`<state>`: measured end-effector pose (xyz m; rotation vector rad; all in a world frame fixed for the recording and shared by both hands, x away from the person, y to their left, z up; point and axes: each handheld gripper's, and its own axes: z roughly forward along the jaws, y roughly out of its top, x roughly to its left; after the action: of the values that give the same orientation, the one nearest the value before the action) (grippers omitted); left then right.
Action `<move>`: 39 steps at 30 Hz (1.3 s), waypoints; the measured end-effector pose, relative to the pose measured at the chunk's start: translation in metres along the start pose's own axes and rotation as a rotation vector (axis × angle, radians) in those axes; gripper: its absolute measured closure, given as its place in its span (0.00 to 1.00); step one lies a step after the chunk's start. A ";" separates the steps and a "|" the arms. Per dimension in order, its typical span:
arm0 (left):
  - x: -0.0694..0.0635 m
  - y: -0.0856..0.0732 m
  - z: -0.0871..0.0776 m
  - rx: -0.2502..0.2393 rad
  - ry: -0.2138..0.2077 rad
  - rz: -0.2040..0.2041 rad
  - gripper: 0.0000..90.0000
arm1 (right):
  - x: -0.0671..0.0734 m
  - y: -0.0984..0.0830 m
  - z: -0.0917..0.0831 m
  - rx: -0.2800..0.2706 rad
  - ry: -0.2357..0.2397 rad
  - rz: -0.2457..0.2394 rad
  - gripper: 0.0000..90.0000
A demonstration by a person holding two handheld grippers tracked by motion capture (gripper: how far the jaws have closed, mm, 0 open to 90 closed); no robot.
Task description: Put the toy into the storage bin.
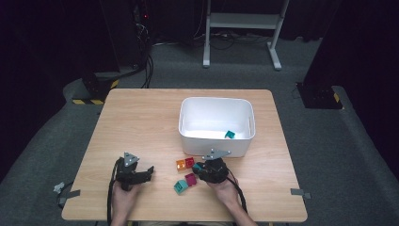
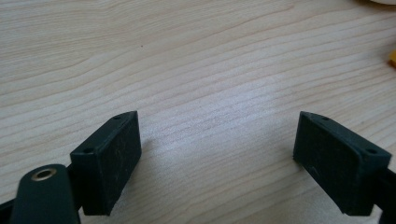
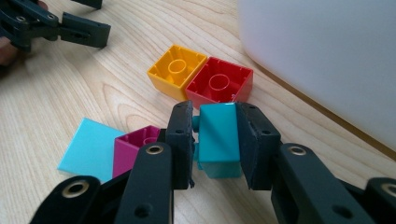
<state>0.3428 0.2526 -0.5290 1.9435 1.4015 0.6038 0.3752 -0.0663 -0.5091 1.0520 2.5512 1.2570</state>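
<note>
Now your right gripper (image 3: pixel 215 140) is clamped on a teal block (image 3: pixel 218 135), one pad on each side of it, just in front of the white bin (image 1: pixel 216 123). From above, that gripper (image 1: pixel 198 167) sits close to the bin's near wall, and the block shows as a small teal bit (image 1: pixel 195 166) at its tip. An orange block (image 3: pixel 176 71) and a red block (image 3: pixel 220 85) lie touching each other, hollow sides up, between your gripper and the bin. A magenta block (image 3: pixel 138 148) and a light blue block (image 3: pixel 89 148) lie touching, farther from the bin than the red one. Another teal block (image 1: pixel 229 134) lies inside the bin, near its front wall. Your left gripper (image 2: pixel 217 163) stands wide with only bare table (image 2: pixel 196 60) between its pads, well to the left of the bin (image 1: pixel 135 173).
</note>
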 end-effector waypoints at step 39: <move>-0.001 -0.001 -0.002 0.003 0.003 0.002 0.17 | -0.014 0.000 -0.047 -0.041 -0.023 -0.003 0.81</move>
<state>0.3408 0.2524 -0.5287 1.9471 1.4038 0.6058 0.3678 -0.1059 -0.4818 1.0474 2.4983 1.2836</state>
